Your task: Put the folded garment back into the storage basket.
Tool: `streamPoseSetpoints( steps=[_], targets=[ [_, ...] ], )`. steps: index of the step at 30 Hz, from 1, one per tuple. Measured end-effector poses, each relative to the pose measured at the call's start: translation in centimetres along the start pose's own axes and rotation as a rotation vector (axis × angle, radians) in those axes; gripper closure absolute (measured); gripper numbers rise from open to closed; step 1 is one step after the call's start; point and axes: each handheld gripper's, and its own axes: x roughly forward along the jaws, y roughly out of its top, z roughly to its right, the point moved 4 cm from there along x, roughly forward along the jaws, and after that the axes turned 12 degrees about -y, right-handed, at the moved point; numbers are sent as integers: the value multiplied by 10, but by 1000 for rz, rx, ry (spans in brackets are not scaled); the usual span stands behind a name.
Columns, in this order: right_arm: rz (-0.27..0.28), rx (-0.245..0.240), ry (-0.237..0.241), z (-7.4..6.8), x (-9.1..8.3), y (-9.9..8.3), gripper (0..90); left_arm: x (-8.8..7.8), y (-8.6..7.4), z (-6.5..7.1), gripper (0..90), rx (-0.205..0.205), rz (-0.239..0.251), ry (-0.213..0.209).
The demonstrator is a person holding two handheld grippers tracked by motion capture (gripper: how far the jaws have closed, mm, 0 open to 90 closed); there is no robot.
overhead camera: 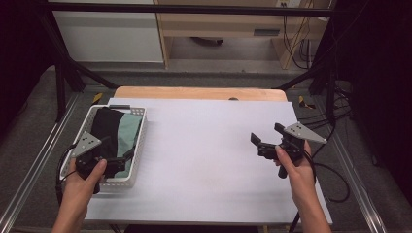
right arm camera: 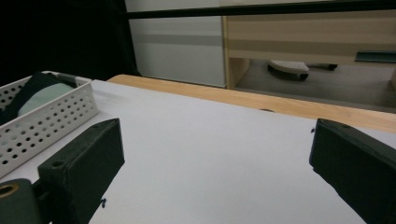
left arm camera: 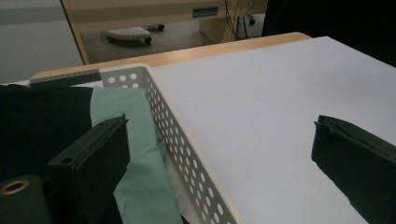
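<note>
A white perforated basket (overhead camera: 140, 138) stands at the table's left, holding a black cloth (overhead camera: 106, 125) and a pale green cloth (overhead camera: 128, 137). My left gripper (overhead camera: 124, 159) hovers at the basket's near right corner, open and holding nothing. In the left gripper view the gripper (left arm camera: 219, 126) straddles the basket wall (left arm camera: 187, 154): one jaw is over the green cloth (left arm camera: 135, 140), the other over the white tabletop. My right gripper (overhead camera: 266, 134) is open and holding nothing above the table's right half, pointing left. In the right gripper view the gripper (right arm camera: 217, 128) faces bare table.
A white sheet (overhead camera: 209, 145) covers the wooden table (overhead camera: 194, 92), whose far edge shows beyond it. The basket (right arm camera: 46, 119) sits far left in the right gripper view. Black frame posts (overhead camera: 60, 87) and cables (overhead camera: 335, 121) flank the table. Cabinets stand behind.
</note>
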Motion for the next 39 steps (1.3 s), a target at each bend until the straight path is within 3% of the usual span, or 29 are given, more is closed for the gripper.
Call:
streamPoseSetpoints(
  steps=[18, 39],
  targets=[
    [-11, 0, -40, 27, -26, -18, 35, -6, -10, 8, 43, 7, 1, 3],
    [-30, 22, -79, 33, -35, -54, 38, -6, -13, 5, 41, 2, 7, -1]
  ],
)
